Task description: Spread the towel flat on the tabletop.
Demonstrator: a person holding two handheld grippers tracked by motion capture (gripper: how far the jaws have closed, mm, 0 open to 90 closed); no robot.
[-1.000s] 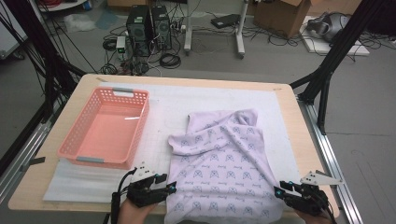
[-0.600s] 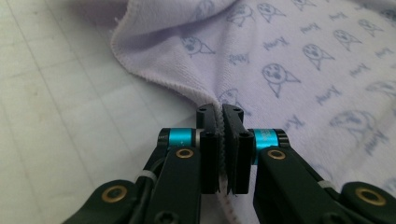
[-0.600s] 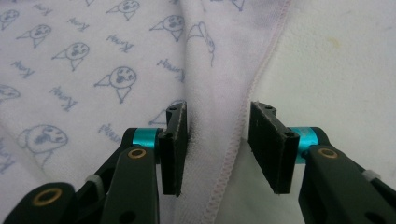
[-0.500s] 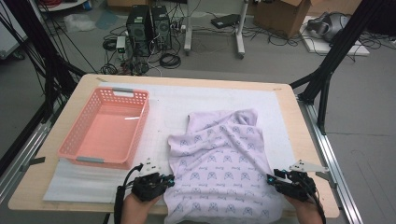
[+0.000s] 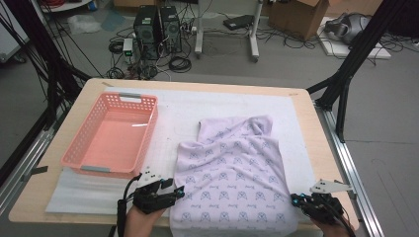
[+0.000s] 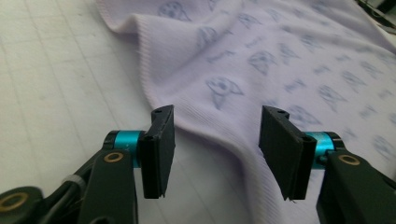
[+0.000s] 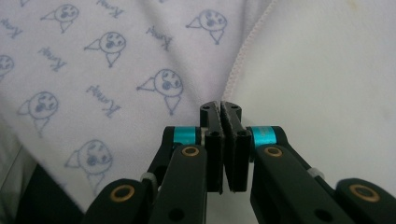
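A lilac cloth (image 5: 232, 168) printed with small blue faces lies rumpled on the white mat. My left gripper (image 5: 179, 191) sits at the cloth's lower left edge. Its jaws have just been opening and now stand open (image 6: 215, 144), with a fold of the cloth's edge (image 6: 233, 126) between them and the pads not pressing on it. My right gripper (image 5: 295, 199) is at the lower right edge. Its jaws have just been closing and are shut (image 7: 221, 109), and the cloth's stitched hem (image 7: 240, 60) runs straight into the pinched tips.
An empty pink plastic basket (image 5: 79, 148) stands on the left half of the white mat (image 5: 197, 106). The wooden table (image 5: 321, 163) shows bare strips along its right and front edges. Black frame legs and cables stand on the floor beyond.
The right gripper has edged in to the cloth's right hem and looks narrower than before. The left hand has stayed at the cloth's left edge. The cloth lies as it did.
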